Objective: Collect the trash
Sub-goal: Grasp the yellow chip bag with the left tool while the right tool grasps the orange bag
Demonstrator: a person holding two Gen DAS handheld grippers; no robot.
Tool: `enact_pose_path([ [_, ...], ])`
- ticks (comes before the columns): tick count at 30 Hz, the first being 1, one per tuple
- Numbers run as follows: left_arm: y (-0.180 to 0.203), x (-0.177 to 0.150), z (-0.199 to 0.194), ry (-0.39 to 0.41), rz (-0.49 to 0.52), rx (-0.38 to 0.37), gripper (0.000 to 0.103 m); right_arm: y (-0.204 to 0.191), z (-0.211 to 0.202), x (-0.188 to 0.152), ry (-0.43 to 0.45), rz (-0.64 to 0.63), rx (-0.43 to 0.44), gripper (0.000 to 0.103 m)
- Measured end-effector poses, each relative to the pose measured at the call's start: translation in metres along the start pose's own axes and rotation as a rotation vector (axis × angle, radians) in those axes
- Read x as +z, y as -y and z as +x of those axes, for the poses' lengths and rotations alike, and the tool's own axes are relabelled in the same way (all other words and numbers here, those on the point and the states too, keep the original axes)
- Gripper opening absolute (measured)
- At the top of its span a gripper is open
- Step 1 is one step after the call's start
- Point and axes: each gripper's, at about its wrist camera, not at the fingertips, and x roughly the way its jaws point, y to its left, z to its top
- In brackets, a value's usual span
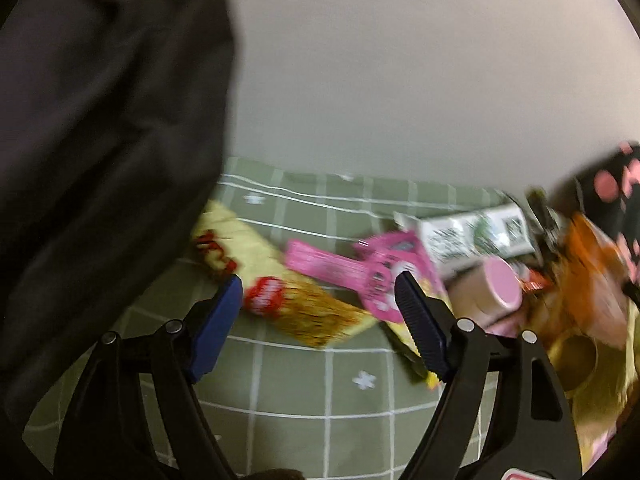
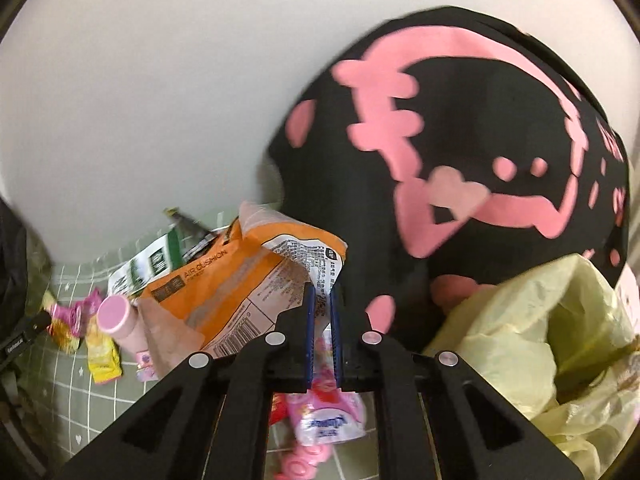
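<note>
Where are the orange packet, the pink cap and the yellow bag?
orange packet (image 2: 208,280): right wrist view, on its orange printed front.
pink cap (image 2: 114,314): right wrist view, on its flat round top.
yellow bag (image 2: 516,328): right wrist view, on its crumpled side.

A home, by the look of it — a green checked cloth (image 1: 304,392) strewn with snack wrappers (image 1: 280,300), against a plain white wall (image 1: 400,80).

We saw a green checked tablecloth (image 1: 304,396) under everything, a plain pale wall (image 1: 400,72) at the far side, and dark cloth (image 1: 100,140) filling the left.
</note>
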Motion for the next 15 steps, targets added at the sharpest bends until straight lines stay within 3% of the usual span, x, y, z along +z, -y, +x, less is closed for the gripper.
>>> enact_pose_path([
  [6, -0.012, 0.014, 0.024, -0.076, -0.074, 0.036, 0.073, 0.001, 0.003, -0.004, -0.008, -0.017, -0.003, 0.009],
  [11, -0.019, 0.018, 0.04, -0.146, -0.104, 0.094, 0.059, -0.009, -0.003, -0.015, -0.005, -0.04, 0.009, 0.009],
  [15, -0.026, 0.015, 0.038, -0.177, -0.108, 0.023, 0.04, -0.005, -0.006, -0.018, -0.007, -0.035, 0.018, 0.009],
])
